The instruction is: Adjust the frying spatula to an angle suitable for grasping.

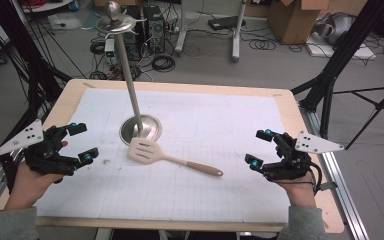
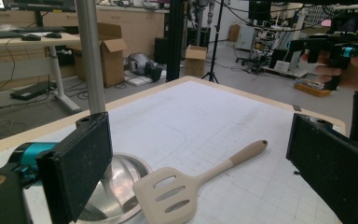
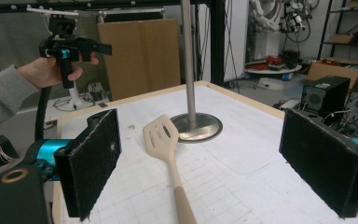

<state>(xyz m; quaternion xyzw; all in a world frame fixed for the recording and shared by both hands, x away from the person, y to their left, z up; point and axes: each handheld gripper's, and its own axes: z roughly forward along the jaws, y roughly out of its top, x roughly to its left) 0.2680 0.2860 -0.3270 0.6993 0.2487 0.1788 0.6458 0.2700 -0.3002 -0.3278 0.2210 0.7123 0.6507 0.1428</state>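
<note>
Holding wide apart over the near left of the table, left gripper (image 1: 82, 142) with jaws parted and nothing between them, hovering just above the white gridded mat (image 1: 220, 115). Hovering likewise at the near right, right gripper (image 1: 260, 148), jaws spread and gripping nothing, pointing inward toward the middle. Gripping each tool from below, a hand in a grey sleeve coming in from the near edge.

Lying flat on the mat between the two grippers, well apart from both, a beige slotted spatula (image 1: 167, 157): slotted blade toward the left and far side, handle running right and nearer. Touching or just overlapping the rim of the round base, the blade's far edge, as seen in the left gripper view, where the spatula (image 2: 186, 186) is lying between the parted black jaws.

Standing just beyond the blade, a metal stand (image 1: 132, 95) with a tall slim pole rising from a shiny dished base and carrying a small top plate with a knob.

Surrounding the wooden table (image 1: 290, 107), cables, tripod legs and cardboard boxes on the floor.
</note>
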